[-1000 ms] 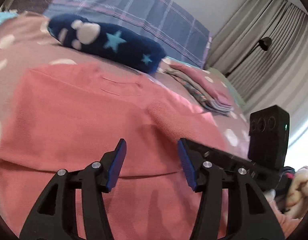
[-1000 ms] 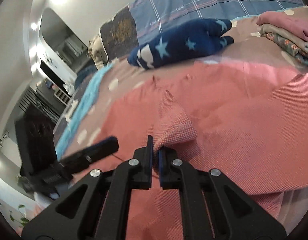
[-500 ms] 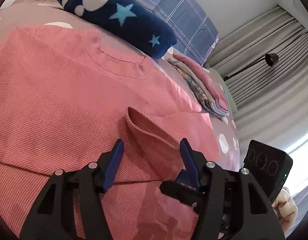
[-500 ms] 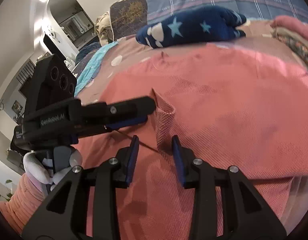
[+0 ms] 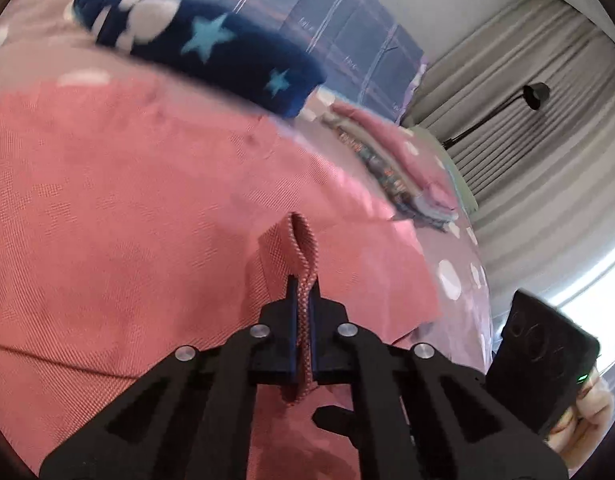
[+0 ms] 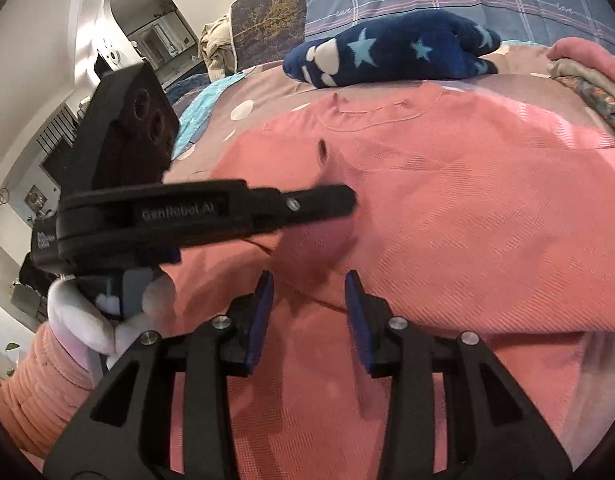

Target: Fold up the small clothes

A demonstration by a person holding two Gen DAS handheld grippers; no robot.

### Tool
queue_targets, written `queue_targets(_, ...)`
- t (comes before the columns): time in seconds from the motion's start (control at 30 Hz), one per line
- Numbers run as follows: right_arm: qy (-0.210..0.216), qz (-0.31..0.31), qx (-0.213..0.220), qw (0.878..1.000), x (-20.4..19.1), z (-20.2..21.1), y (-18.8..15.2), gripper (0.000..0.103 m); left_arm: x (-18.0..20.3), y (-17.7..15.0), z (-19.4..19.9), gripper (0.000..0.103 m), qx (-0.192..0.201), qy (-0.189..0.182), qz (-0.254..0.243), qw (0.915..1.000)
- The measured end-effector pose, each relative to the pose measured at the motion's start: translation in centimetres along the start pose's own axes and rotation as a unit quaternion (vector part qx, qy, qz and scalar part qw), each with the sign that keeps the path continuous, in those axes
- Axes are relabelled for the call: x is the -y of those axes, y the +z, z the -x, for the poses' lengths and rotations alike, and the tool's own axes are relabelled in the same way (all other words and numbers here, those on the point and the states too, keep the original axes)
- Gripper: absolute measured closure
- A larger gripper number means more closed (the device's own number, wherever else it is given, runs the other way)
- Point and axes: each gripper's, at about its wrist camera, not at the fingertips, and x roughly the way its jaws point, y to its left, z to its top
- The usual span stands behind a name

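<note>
left gripper point(image 5: 303, 300) pinching a fold of the pink top point(image 5: 119, 208) on the bed point(image 5: 459, 256)

top is lying spread flat w/ neckline toward the navy star blanket point(image 6: 391, 50). left jaws are clamping a raised ridge of fabric. right gripper point(image 6: 309, 300) is sitting part open over the top, nothing btwn its pads; its jaws have just been opening. folded clothes pile point(image 5: 403, 172) is sitting beside the top.

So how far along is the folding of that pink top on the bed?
Done: a stack of folded clothes sits at the bed's far side. In hand: the pink waffle-knit top lies spread flat, and the left gripper has just closed on a pinched ridge of its fabric; the right gripper has just opened, holding nothing. Left: every fold of this top, none visible so far.
</note>
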Motion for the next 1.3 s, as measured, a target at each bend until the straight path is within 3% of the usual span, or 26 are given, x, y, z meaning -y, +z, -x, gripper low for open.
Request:
queue_targets(0.23, -0.043, -0.041, 0.018, 0.998, 4.2, 4.5, -2.1, 0.063, 5.1, 4.2, 5.6, 0.1, 0.078, -0.016, -0.075, 0.994)
queue_targets(0.33, -0.083, -0.087, 0.046, 0.992, 6.9, 6.5, -2.6, 0.057, 6.0, 5.6, 8.0, 0.1, 0.11, 0.001, -0.1, 0.9889)
queue_targets(0.47, -0.119, -0.137, 0.054, 0.982, 9.7, 7.4, -3.7, 0.06, 4.7, 6.9, 11.0, 0.1, 0.139, 0.026, -0.096, 0.9853)
queue_targets(0.57, -0.118, -0.127, 0.06, 0.983, 9.4, 7.8, -4.2, 0.059, 2.9, 6.3, 10.3, 0.096, 0.109, 0.038, -0.082, 0.9899)
queue_targets(0.6, -0.119, -0.123, 0.06, 0.983, 9.2, 7.7, -4.2, 0.058, 2.2, 5.7, 9.5, 0.09, 0.089, 0.053, -0.083, 0.9911)
queue_targets(0.63, -0.119, -0.119, 0.058, 0.984, 8.9, 7.6, -4.1, 0.058, 1.3, 4.8, 8.1, 0.074, 0.062, 0.07, -0.082, 0.9922)
queue_targets(0.67, -0.116, -0.117, 0.056, 0.985, 8.8, 7.5, -4.1, 0.058, 0.5, 3.9, 6.8, 0.067, 0.039, 0.08, -0.077, 0.993)
queue_targets(0.8, -0.12, -0.11, 0.053, 0.985, 8.6, 7.3, -4.5, 0.057, -2.4, 0.1, 1.2, 0.067, -0.049, 0.085, -0.042, 0.9943)
queue_targets(0.9, -0.116, -0.101, 0.061, 0.986, 8.0, 7.8, -4.4, 0.06, -2.4, -0.6, -0.2, 0.066, -0.039, 0.096, -0.056, 0.993)
queue_targets(0.93, -0.113, -0.093, 0.065, 0.987, 7.7, 8.1, -4.3, 0.064, -2.2, -0.4, -0.1, 0.085, -0.037, 0.081, -0.058, 0.9944)
queue_targets(0.97, -0.111, -0.086, 0.067, 0.988, 7.4, 8.2, -4.3, 0.067, -2.1, 0.1, 0.0, 0.102, -0.042, 0.041, -0.046, 0.9972)
queue_targets(1.0, -0.111, -0.083, 0.067, 0.988, 7.3, 8.3, -4.2, 0.067, -1.8, 0.6, 0.3, 0.101, -0.04, 0.011, -0.033, 0.9986)
queue_targets(1.13, -0.106, -0.082, 0.068, 0.989, 7.0, 8.3, -4.1, 0.067, 2.0, 2.6, 3.9, 0.101, 0.024, 0.005, -0.084, 0.9962)
queue_targets(1.3, -0.088, -0.06, 0.061, 0.992, 6.0, 7.6, -3.5, 0.067, 5.6, 4.8, 7.4, 0.101, 0.073, -0.002, -0.128, 0.9891)
